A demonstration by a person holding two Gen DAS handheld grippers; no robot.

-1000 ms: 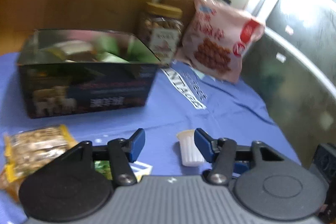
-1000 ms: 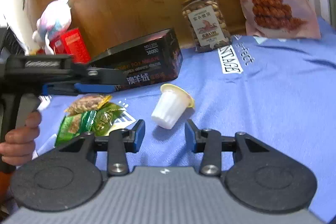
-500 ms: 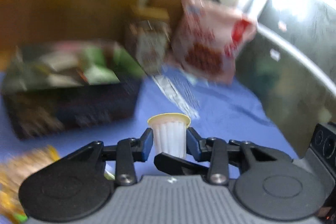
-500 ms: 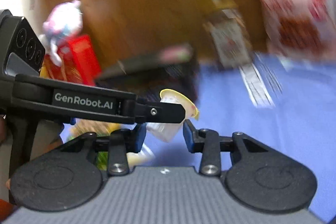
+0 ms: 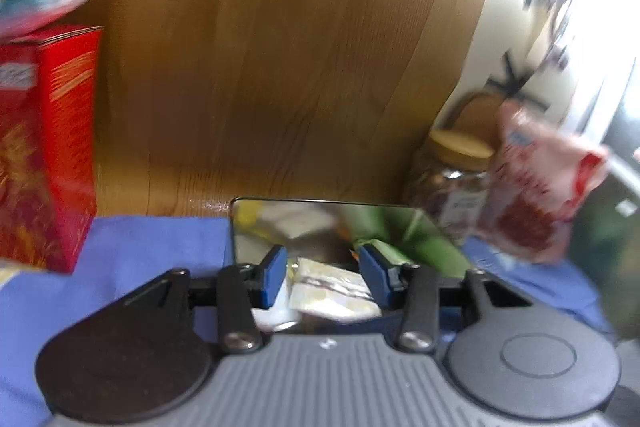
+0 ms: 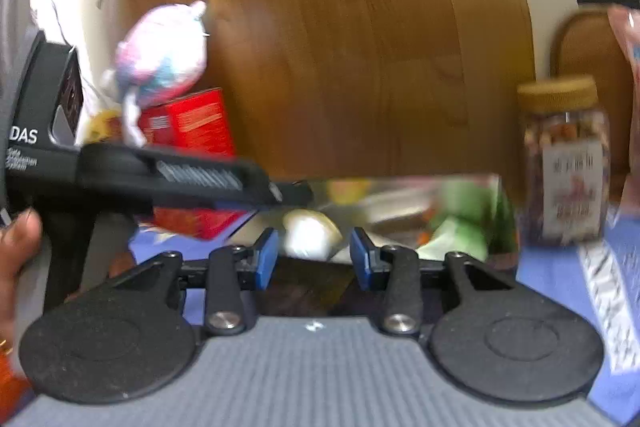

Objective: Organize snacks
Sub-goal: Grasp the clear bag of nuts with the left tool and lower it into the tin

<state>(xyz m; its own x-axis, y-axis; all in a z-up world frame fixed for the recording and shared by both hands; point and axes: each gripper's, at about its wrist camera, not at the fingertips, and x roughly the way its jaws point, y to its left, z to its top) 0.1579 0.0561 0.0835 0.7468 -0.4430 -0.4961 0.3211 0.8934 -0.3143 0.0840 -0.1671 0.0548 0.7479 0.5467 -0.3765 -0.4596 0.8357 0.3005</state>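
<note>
Both views blurry. L gripper (image 5: 323,277) sits over the open box (image 5: 240,223), jaws apart w/ a wide gap and nothing pinched; blue pads (image 5: 274,277) clear of the packets. Straight below/ahead of the gap: pale snack packets (image 5: 332,291) lying inside the box, green wrappers (image 5: 424,239) further fwd-right of the R pad.

In the R wrist view, L gripper body (image 6: 192,179) reaches in from the left, held by a hand (image 6: 18,251), tip over the box's near-left corner. The jelly cup (image 6: 310,235), white w/ yellowish rim, shows just beyond that tip, inside the box opening; can't tell if it rests on the contents or is touching the tip.

R gripper (image 6: 314,261) also spread wide, holding nothing, 2 blue pads either side of the cup as seen, but cup is further fwd, not between them. Box front wall is right under the R jaws.

Right of both grippers: nut jar (image 6: 564,163) w/ gold lid standing on blue cloth (image 5: 132,251), pink snack bag (image 5: 536,195) beside it. Left of L gripper: red carton (image 5: 44,147), plush toy (image 6: 160,55) on top of it. Wood panel (image 5: 280,67) behind everything.
</note>
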